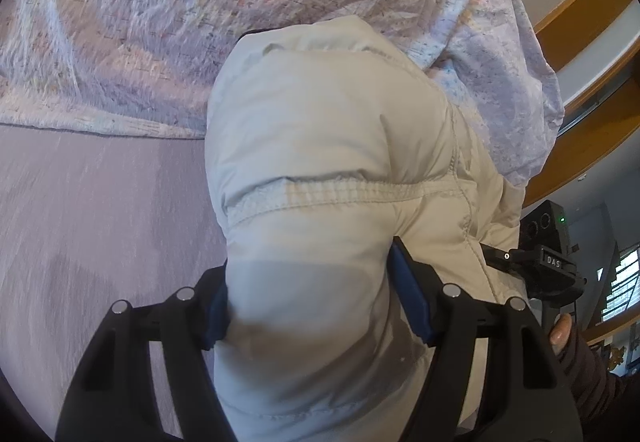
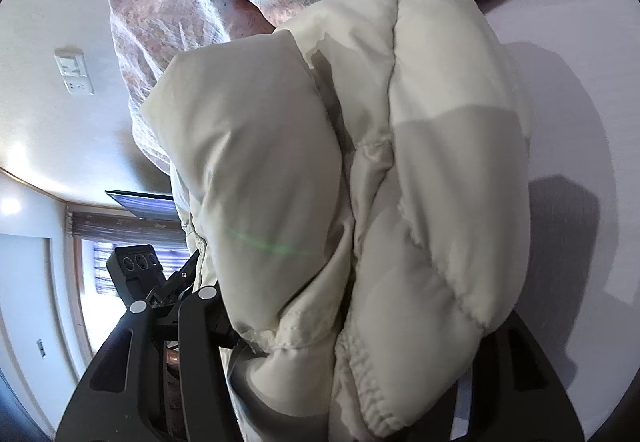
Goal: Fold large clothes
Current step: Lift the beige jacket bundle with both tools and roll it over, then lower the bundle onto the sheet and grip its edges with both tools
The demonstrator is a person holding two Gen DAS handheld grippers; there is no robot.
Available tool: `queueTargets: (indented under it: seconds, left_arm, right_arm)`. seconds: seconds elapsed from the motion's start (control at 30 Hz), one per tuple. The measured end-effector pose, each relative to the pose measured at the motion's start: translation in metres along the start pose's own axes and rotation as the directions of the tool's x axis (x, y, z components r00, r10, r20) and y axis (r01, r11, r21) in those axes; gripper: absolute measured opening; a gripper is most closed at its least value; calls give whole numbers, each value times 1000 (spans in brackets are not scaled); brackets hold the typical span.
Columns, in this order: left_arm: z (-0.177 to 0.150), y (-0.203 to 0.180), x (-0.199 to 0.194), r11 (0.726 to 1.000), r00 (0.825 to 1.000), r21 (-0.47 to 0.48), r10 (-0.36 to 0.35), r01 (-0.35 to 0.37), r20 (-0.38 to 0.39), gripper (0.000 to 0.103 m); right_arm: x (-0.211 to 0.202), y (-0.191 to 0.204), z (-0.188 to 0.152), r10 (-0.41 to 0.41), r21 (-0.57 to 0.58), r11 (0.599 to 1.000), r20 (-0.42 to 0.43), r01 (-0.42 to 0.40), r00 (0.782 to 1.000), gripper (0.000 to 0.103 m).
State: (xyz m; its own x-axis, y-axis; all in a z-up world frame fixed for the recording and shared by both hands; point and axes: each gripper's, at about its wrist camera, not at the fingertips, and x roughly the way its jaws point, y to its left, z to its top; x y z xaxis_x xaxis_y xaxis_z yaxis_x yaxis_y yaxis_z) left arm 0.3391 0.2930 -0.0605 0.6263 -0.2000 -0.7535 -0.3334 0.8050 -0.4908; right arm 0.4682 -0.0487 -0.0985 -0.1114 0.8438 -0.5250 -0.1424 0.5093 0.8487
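A rumpled pastel quilt [image 1: 200, 22] lies heaped just beyond the cream puffer jacket [image 1: 332, 162], touching its far edge, and on my right-hand view the same quilt [image 2: 192, 2] bunches up against a white wall with a switch plate [image 2: 74, 72]. The jacket fills most of both views and blocks nearly everything ahead of me. Below it is the bed's plain lilac sheet [image 1: 80, 222]; a wooden rail [image 1: 580, 2] curves along the room's edge, and a window with blinds [image 2: 104, 262] shows beyond. My left tool [image 1: 316, 306] points steeply down, its blue pads [image 1: 412, 302] pinching a thick padded fold of the jacket. My right tool [image 2: 348, 354] slants down less steeply; the jacket [image 2: 360, 182] bulges between its fingers, one finger buried under the cloth, so it seems clamped on the padding. The other tool's body [image 1: 548, 242] sits just beside the jacket, my hand [image 1: 560, 334] behind it.
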Motion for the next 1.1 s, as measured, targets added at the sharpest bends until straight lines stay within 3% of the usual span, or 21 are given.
queueTargets:
  seconds: [0.1, 0.13, 0.27, 0.5, 0.6, 0.77, 0.93, 1.1]
  left_arm:
    - [0, -1, 6, 1000, 1000, 1, 20, -20, 5, 76]
    - [0, -4, 6, 999, 999, 8, 31, -31, 7, 78]
    - [2, -21, 6, 992, 994, 61, 110, -112, 23, 86]
    - [3, -45, -12, 955, 967, 155, 240, -252, 90, 88]
    - [1, -55, -22, 945, 959, 180, 251, -272, 128, 88]
    - [-5, -76, -30, 926, 953, 248, 247, -285, 175, 89]
    - [-6, -92, -21, 920, 957, 279, 238, -277, 164, 89]
    - [-9, -103, -12, 911, 957, 301, 243, -281, 159, 90]
  right_arm:
    - [0, -6, 0, -47, 18, 999, 0, 47, 999, 63]
    - [3, 8, -9, -64, 21, 998, 6, 63, 998, 66]
    - [-5, 13, -21, -111, 45, 993, 32, 110, 993, 76]
    - [-34, 32, -43, -195, 28, 981, 96, 193, 976, 78]
    - [-52, 47, -56, -258, -8, 965, 150, 262, 955, 78]
    - [-81, 78, -68, -389, -63, 904, 295, 424, 873, 78]
    - [-98, 86, -71, -466, -93, 837, 395, 539, 792, 78]
    - [-109, 94, -71, -444, -121, 835, 429, 537, 787, 78]
